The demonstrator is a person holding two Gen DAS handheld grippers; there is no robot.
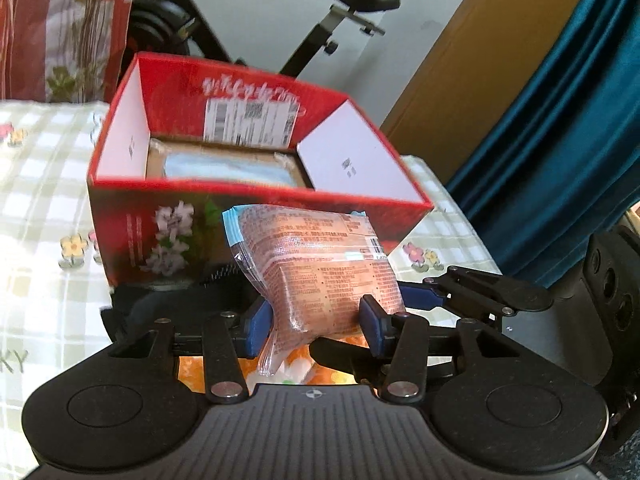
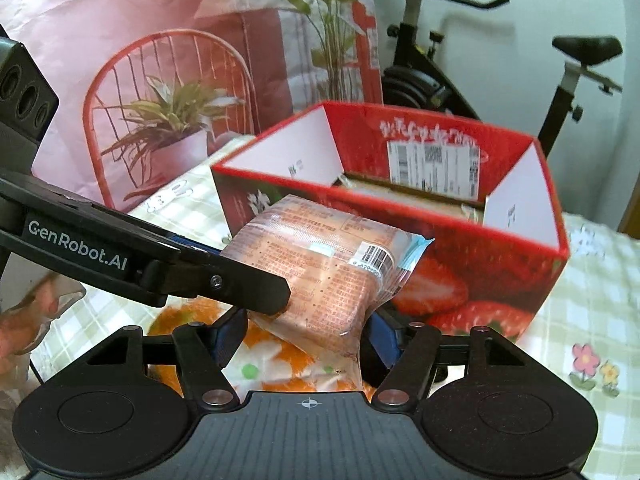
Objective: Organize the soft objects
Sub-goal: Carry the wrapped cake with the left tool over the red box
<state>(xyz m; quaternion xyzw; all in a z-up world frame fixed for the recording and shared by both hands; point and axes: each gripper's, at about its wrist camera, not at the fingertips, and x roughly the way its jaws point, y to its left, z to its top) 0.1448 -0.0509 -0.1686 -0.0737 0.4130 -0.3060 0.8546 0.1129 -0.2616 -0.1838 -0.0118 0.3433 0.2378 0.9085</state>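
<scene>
In front of the red box (image 1: 256,216), above the checked tablecloth (image 1: 36,208), both grippers grasp one soft packet (image 1: 320,264). The left gripper (image 1: 316,320) pinches its lower end between the blue pads (image 1: 256,322). The right gripper (image 2: 304,334) clamps the same packet's bottom corner. Inside the box lies a pale blue pack (image 1: 224,170).
</scene>
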